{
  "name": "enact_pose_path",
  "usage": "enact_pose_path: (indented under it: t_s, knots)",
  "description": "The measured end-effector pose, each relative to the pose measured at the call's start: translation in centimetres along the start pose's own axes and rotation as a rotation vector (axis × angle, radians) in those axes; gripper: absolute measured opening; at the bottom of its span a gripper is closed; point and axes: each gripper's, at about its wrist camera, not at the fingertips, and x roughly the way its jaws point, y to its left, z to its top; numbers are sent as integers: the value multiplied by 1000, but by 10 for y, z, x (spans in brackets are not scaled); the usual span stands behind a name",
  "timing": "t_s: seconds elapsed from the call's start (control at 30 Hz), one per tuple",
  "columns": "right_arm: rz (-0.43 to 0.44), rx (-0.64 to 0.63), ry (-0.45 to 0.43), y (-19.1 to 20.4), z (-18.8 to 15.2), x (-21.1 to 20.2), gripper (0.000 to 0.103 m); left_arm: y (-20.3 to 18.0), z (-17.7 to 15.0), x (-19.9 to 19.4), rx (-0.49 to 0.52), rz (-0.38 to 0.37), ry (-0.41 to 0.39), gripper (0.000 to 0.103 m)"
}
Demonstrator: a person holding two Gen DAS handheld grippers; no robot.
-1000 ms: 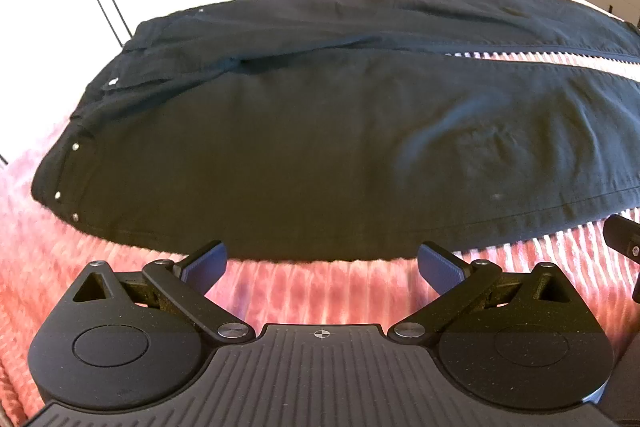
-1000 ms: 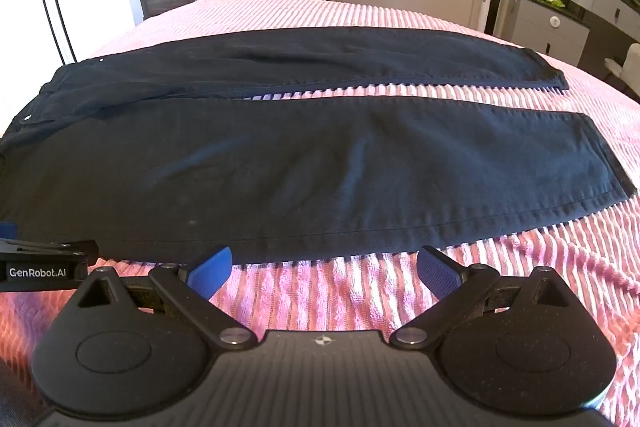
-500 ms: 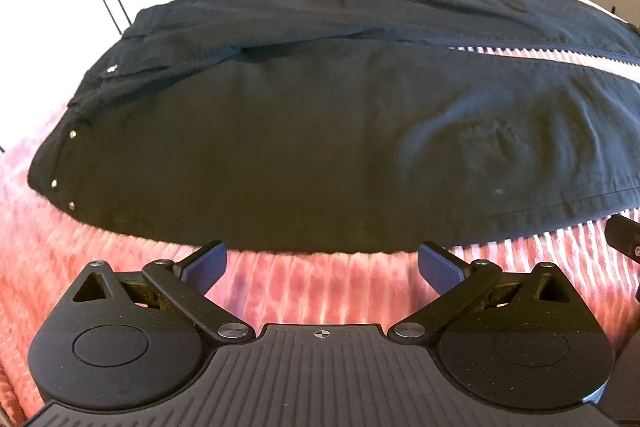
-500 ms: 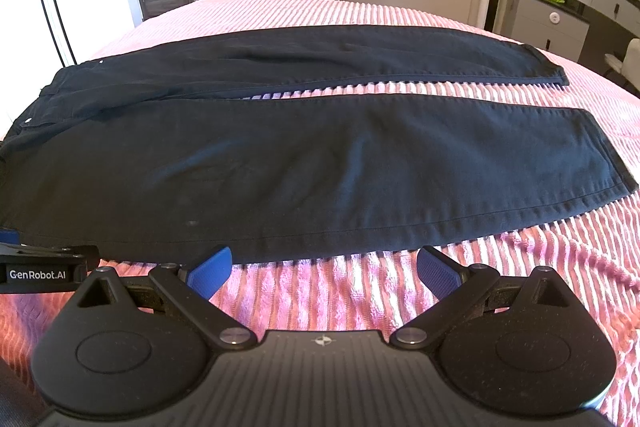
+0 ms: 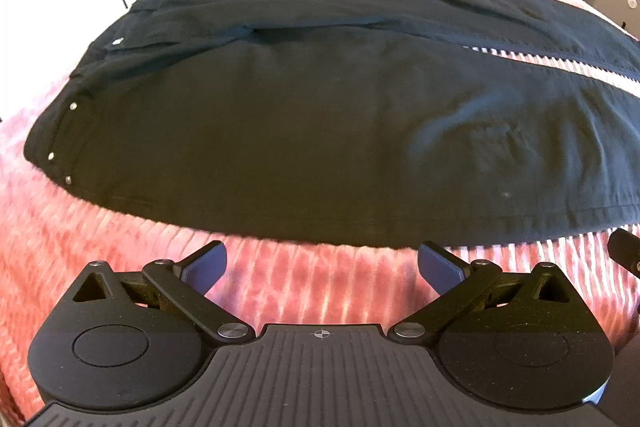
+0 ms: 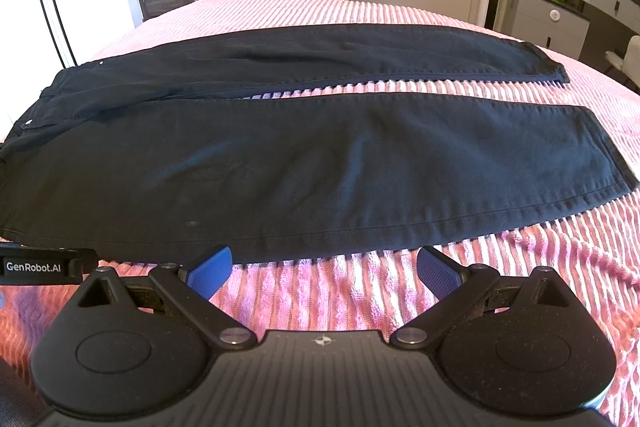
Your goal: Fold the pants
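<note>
**Both grippers spread wide at the near edge of the pants**

Left wrist view: the left gripper is released, its blue fingers spread wide with nothing between them, above the pink ribbed bedspread. The black pants lie flat just beyond the fingertips, apart from them. Their waistband, with small metal rivets, points toward the left edge of the bed, and the near side seam runs across in front of both fingers.

Right wrist view: the right gripper is likewise released, its fingers wide apart and holding nothing. The pants lie lengthwise across the bedspread, their two legs side by side with a narrow strip of bedspread showing between them, the cuffs toward the right edge. The near leg's seam sits just beyond the fingertips; whether the left tip touches it I cannot tell.
</note>
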Motion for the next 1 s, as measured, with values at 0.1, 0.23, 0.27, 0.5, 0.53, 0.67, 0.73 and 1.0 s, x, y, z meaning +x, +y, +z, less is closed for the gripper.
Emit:
enact_pose_path:
  t_s: [0.1, 0.23, 0.27, 0.5, 0.53, 0.67, 0.73, 1.0]
  knots:
    - [2, 1, 0, 0, 0, 0, 99, 1, 0, -2, -9, -2, -11, 103]
    - [5, 7, 4, 0, 1, 1, 99, 4, 1, -5, -35, -17, -16, 103]
    - [6, 9, 5, 0, 1, 1, 99, 5, 2, -5, -44, -21, -17, 103]
    - [12, 14, 9, -4, 2, 2, 99, 9, 3, -10, -59, -23, -38, 103]
    - [12, 14, 11, -4, 2, 3, 99, 8, 3, -11, -54, -22, -39, 103]
    - [12, 17, 15, -5, 2, 4, 99, 8, 4, -12, -45, -18, -46, 103]
    - [12, 18, 16, -5, 2, 5, 99, 9, 4, -12, -46, -15, -46, 103]
    - [20, 20, 18, -6, 2, 7, 99, 7, 2, -20, -40, 4, -75, 103]
